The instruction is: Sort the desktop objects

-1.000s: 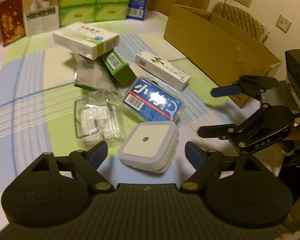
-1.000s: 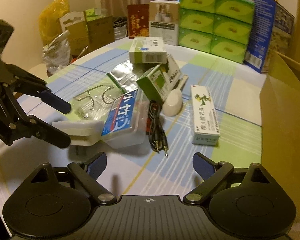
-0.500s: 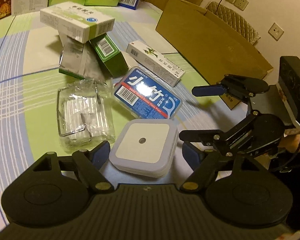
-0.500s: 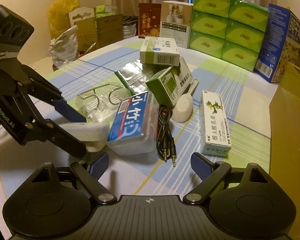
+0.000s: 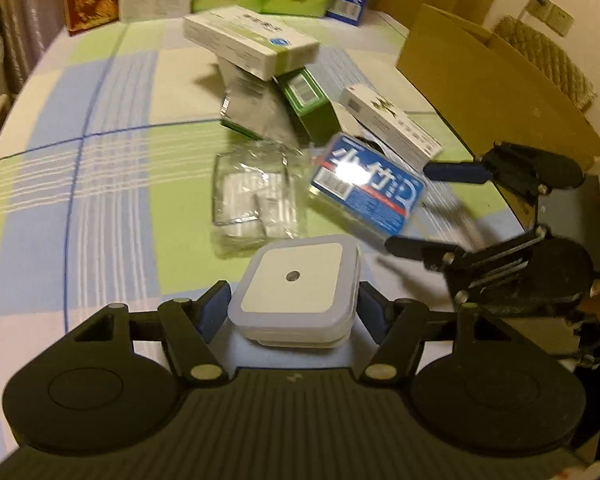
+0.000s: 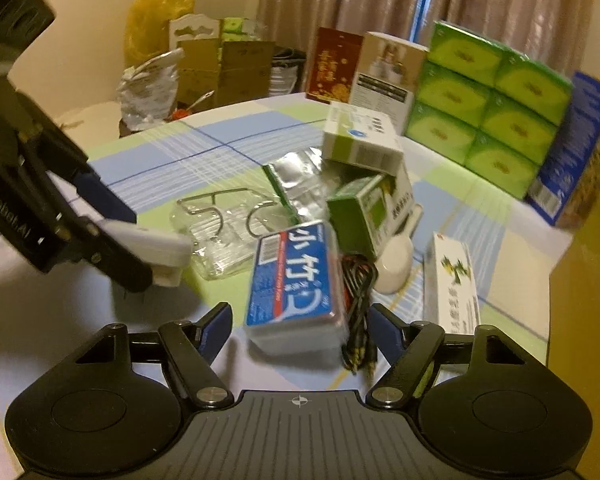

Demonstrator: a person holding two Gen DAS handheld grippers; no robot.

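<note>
The left gripper (image 5: 294,306) is closing on the square white plastic night light (image 5: 296,286); the right gripper (image 6: 300,322) is closing around the blue-labelled clear plastic box (image 6: 294,280), so squeeze squarely, excluding the black cable (image 6: 358,304).

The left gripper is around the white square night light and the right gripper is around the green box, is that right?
Not quite. The left gripper does straddle the white square night light, but the right wrist view shows the right gripper, jaws closing, around the blue-labelled case.

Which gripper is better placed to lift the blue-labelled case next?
Right. The right gripper already straddles the blue-labelled case, jaws closing around it. The left gripper is closing on the white square box.
</note>
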